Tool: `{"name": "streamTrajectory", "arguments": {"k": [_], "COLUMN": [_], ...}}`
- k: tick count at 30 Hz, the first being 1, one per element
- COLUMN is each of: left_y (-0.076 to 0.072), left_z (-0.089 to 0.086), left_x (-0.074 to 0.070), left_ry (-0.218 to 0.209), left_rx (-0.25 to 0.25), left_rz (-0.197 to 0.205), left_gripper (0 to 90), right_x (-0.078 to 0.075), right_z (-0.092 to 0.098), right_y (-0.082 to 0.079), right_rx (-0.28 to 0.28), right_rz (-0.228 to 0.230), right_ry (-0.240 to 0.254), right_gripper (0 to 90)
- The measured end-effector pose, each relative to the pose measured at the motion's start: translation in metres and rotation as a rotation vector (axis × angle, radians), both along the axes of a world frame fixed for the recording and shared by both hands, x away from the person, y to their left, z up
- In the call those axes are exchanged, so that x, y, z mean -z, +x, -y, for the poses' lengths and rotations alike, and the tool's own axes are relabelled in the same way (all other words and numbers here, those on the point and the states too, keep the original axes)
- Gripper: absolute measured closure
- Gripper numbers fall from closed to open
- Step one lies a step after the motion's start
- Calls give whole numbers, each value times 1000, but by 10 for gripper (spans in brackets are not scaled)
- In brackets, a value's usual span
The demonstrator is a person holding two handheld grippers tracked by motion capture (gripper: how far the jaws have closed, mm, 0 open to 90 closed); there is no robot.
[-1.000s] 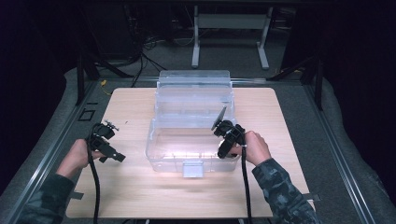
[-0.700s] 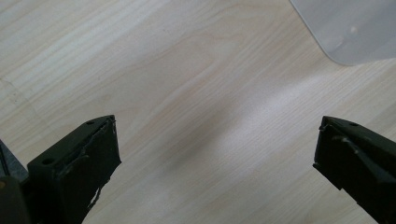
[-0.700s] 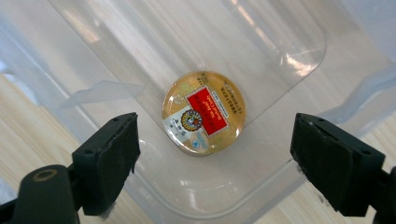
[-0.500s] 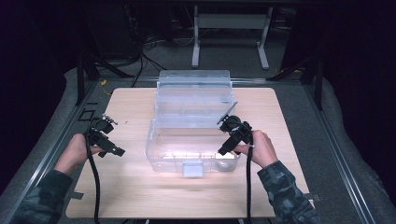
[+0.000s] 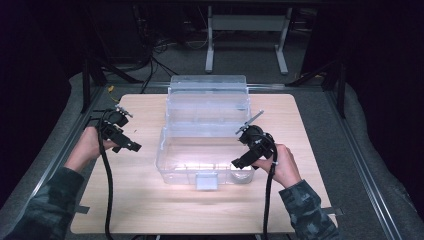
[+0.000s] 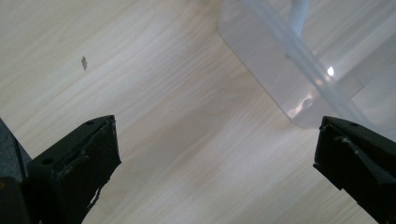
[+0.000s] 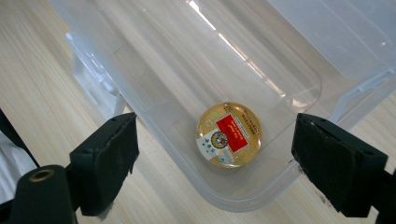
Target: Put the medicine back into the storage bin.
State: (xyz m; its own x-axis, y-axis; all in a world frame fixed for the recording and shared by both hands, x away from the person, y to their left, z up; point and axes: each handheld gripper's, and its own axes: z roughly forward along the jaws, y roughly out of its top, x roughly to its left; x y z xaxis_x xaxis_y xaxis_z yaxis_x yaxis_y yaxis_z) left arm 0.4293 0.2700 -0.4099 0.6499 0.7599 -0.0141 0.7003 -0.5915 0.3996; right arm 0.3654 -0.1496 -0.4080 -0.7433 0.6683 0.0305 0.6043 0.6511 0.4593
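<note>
Gold tin [image 7: 229, 134], probably a small round one, is seen lying in a near corner of the clear box [image 5: 172, 150] on the table [image 5: 150, 200]. Right gripper [image 7: 215, 158] is held open above it; left gripper [image 6: 215, 158] is held open beside the box.

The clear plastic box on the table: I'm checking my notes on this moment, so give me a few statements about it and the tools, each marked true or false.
1. A round gold tin with a red label lies inside the clear plastic box. True.
2. The right tool is clamped on the tin. False: its jaws stand wide apart above the box, nothing between the pads.
3. The box's lid is open, standing up at the far side. True.
4. The left tool grips the box wall. False: its jaws are open over the wooden table, beside the box.
5. The tin sits in a corner of the box. True.
</note>
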Motion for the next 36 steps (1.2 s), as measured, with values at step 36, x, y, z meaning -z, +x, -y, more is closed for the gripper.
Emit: {"name": "streamTrajectory", "arguments": {"k": [36], "left_y": [99], "left_z": [115], "left_x": [-49], "left_ry": [-115], "left_rx": [177], "left_rz": [111], "left_gripper": [35], "right_x": [12], "right_z": [-6], "right_y": [-17], "right_rx": [-37], "right_rz": [37], "right_ry": [57], "right_gripper": [188]}}
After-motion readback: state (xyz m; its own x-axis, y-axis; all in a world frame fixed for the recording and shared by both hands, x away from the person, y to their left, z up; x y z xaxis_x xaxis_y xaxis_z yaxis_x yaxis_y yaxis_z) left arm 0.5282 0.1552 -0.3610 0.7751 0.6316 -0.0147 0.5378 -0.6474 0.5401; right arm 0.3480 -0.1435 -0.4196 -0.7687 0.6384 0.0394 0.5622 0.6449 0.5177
